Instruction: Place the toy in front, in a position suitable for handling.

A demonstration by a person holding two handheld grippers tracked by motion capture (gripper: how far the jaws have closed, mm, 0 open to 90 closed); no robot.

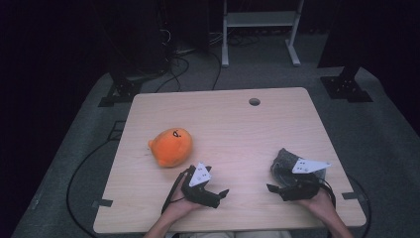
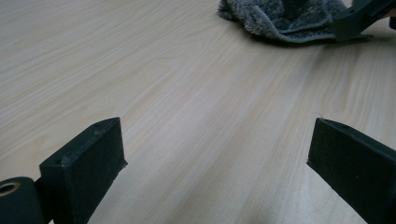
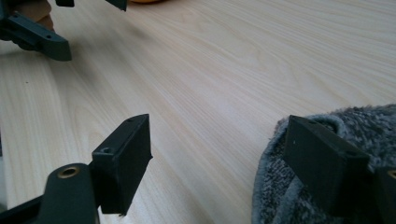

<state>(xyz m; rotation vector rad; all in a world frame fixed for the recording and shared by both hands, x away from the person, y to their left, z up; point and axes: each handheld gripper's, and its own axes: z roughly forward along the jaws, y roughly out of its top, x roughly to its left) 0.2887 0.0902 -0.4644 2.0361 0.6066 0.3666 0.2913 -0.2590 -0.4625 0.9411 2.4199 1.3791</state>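
Note:
An orange plush toy (image 1: 171, 147) lies on the left half of the wooden table (image 1: 223, 124). A grey fluffy cloth (image 1: 283, 160) is bunched at the right front. My left gripper (image 1: 221, 197) rests low near the front edge, just right of the plush, jaws open and pointing right with nothing between them (image 2: 219, 140). It looks across bare wood at the cloth (image 2: 285, 16). My right gripper (image 1: 276, 192) points left, open (image 3: 219, 135). One of its fingers (image 3: 322, 158) sits over the edge of the cloth (image 3: 359, 121); the other stands over bare wood.
A round cable hole (image 1: 254, 101) is near the table's far edge. Black stand bases (image 1: 119, 91) and cables lie on the grey floor beyond, with a white frame (image 1: 260, 29) at the back. The left gripper (image 3: 37, 35) appears far off in the right gripper view.

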